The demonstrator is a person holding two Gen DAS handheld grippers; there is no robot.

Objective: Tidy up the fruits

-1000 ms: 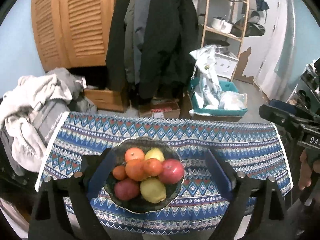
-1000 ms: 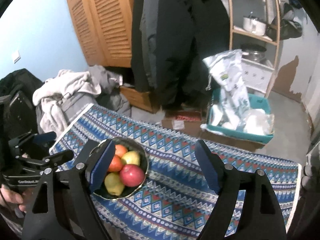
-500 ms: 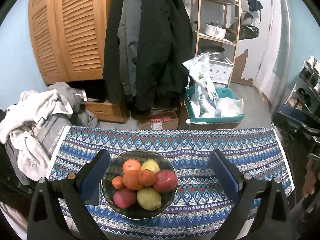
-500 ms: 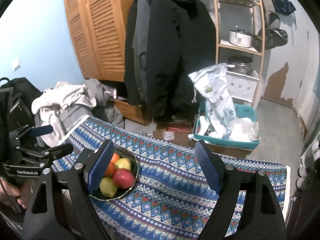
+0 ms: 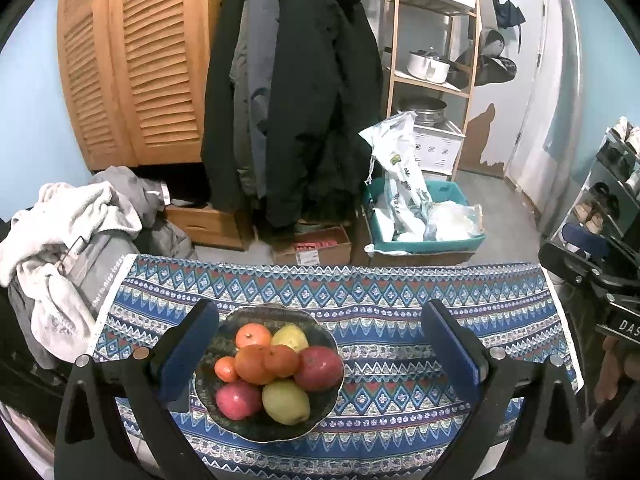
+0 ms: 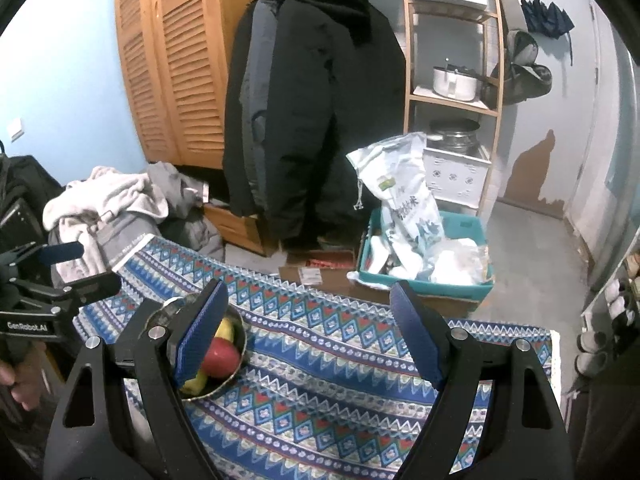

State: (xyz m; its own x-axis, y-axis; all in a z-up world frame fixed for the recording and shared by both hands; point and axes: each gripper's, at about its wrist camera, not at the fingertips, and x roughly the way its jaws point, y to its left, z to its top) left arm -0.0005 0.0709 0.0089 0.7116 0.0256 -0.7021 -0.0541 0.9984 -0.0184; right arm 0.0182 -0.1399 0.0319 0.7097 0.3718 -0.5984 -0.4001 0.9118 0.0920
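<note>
A dark bowl point(image 5: 328, 414) sits on the left part of a blue patterned tablecloth point(image 5: 380, 300). It holds several fruits: oranges point(image 5: 252, 364), red apples point(image 5: 319, 368) and yellow-green pears point(image 5: 286, 401). My left gripper point(image 5: 320, 350) is open and empty, held back above the bowl. My right gripper point(image 6: 308, 332) is open and empty, above the cloth to the right of the bowl point(image 6: 240, 330), whose left part its left finger hides. The left gripper point(image 6: 60, 268) also shows at the right wrist view's left edge.
A pile of clothes point(image 5: 60, 232) lies left of the table. Behind it are hanging coats point(image 5: 296, 100), a wooden wardrobe point(image 5: 128, 60), a cardboard box point(image 5: 316, 246), a teal bin with bags point(image 5: 424, 220) and a shelf with pots point(image 5: 432, 68).
Both grippers have pulled back and up from the table, so the bowl looks smaller and lower. The fruits in the bowl have not moved.
</note>
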